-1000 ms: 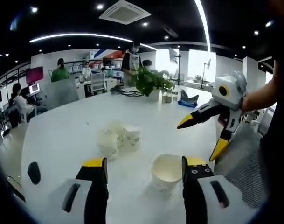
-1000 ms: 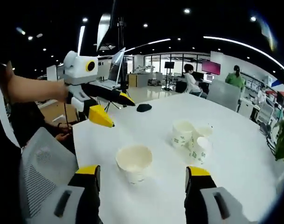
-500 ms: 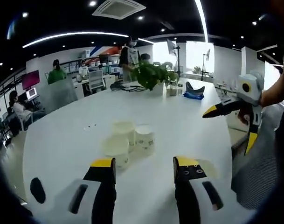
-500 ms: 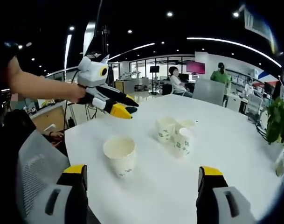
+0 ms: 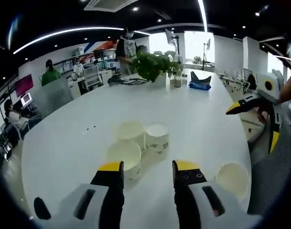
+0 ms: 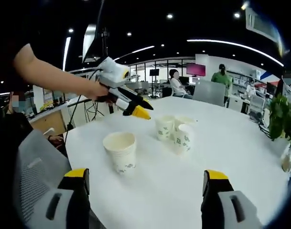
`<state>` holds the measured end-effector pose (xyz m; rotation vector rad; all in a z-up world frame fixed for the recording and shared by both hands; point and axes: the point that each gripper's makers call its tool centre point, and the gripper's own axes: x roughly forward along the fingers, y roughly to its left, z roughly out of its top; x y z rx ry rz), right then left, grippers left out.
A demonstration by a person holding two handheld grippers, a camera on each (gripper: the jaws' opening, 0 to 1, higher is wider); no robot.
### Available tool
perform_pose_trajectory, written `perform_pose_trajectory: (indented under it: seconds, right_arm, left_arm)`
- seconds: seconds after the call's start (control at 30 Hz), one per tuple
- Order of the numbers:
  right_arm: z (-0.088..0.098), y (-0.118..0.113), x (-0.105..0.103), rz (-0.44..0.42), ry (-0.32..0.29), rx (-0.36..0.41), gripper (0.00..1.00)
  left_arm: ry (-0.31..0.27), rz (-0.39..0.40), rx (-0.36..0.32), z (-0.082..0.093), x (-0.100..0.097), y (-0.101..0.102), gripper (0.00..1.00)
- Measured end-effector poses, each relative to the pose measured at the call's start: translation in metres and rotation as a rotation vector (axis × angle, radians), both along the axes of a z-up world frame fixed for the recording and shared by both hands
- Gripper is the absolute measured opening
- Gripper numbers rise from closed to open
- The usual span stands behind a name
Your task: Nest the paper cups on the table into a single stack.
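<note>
In the left gripper view my left gripper [image 5: 146, 172] hangs low over the white table [image 5: 88, 143], its jaws parted with nothing between them. Just beyond the yellow tips stand three paper cups bunched together: the nearest cup [image 5: 124, 157] sits right ahead of my left jaw, the second cup [image 5: 156, 139] touches it on the right, and the third cup [image 5: 130, 130] stands behind them, pressed close. All three are upright, mouths up. A lone cup [image 5: 233, 179] stands well apart, near the table's edge to the right of my right jaw, also upright. Further right my right gripper [image 5: 260, 107] comes into this view, held in the air off the table's edge, its yellow-tipped jaws spread wide.

In the right gripper view my right gripper [image 6: 144, 177] has its jaws far apart and empty, above the table [image 6: 231, 143]. The lone cup [image 6: 119, 151] stands ahead, closer to my left jaw. Behind it is the cluster of three cups [image 6: 176, 132], some bearing a small green print. My left gripper [image 6: 141, 108] reaches in from the left, held by my hand [image 6: 98, 89], its tips just above and beside the cluster

A potted plant [image 5: 154, 67] stands at the far side of the table
</note>
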<state>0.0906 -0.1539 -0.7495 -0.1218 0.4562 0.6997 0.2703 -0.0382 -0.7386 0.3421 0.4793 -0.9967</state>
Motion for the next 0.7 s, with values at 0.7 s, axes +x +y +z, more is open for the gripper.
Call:
perform_pose_trajectory:
  seconds: [0.7]
  right_arm:
    - [-0.014, -0.006, -0.003, -0.056, 0.049, 0.023, 0.98]
  left_arm:
    - [0.003, -0.150, 0.187, -0.031, 0.026, -0.014, 0.20]
